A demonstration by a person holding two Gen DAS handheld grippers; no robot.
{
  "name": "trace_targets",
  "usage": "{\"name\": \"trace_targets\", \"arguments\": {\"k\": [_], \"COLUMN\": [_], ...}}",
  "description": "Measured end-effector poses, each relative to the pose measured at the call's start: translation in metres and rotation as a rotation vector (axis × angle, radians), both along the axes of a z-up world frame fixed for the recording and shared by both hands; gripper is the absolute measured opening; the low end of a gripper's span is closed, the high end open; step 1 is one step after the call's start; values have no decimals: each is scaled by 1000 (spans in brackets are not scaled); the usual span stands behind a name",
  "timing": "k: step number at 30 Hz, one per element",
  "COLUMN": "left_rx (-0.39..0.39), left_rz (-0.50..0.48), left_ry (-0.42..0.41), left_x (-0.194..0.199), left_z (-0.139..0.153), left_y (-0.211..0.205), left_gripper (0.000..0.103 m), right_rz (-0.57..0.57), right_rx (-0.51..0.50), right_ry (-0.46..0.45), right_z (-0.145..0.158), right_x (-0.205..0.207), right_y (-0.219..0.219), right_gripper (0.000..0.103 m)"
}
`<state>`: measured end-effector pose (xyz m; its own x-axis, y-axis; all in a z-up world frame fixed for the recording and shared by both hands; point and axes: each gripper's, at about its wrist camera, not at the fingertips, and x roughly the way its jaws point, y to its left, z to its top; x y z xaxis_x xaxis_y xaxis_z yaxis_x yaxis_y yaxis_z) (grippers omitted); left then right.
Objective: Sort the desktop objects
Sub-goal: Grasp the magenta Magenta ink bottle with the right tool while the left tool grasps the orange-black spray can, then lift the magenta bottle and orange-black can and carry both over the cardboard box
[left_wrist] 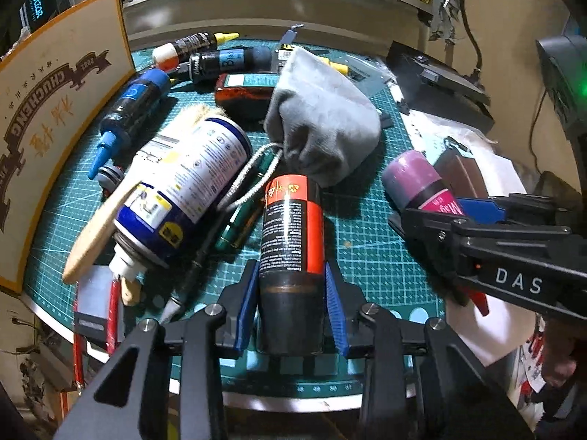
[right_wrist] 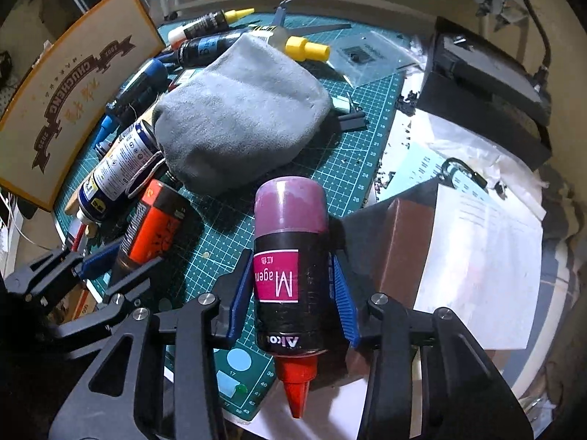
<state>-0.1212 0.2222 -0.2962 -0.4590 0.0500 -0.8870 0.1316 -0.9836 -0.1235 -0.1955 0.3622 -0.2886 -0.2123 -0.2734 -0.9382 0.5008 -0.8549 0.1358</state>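
Where the left wrist camera looks forward, the left gripper (left_wrist: 291,308) has its blue pads pressed on either side of an orange-and-black spray can (left_wrist: 290,253), near the front edge of the green cutting mat (left_wrist: 370,242). Beyond it lies a grey drawstring pouch (left_wrist: 323,117); to its left, a blue-and-white spray can (left_wrist: 183,187).

From the right wrist camera, the right gripper (right_wrist: 291,304) clamps a magenta ink bottle (right_wrist: 290,256), red nozzle toward the camera, at the mat's right edge beside a clipboard (right_wrist: 480,256).
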Motion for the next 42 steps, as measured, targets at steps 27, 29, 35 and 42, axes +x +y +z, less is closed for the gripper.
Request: {"name": "trace_targets", "arguments": {"k": [27,29,35,42], "left_rx": [50,46,36,24], "left_rz": [-11,-14,-17,-8], "left_ry": [64,76,107,149], "left_x": [-10,-11,-12,-14], "left_z": [69,77,94,119], "left_y": [-51,-55,-68,-84], "left_gripper": [35,35,35,35], "right_rz": [-48,-55,-59,-61], "right_rx": [-56,-62,-67,-76], "right_ry": [56,67,99,150], "right_z": [59,67,87,115], "right_x": [8,8,7,5], "right_y": [-25,-28,-40,-53], "right_gripper": [38,38,38,38]}}
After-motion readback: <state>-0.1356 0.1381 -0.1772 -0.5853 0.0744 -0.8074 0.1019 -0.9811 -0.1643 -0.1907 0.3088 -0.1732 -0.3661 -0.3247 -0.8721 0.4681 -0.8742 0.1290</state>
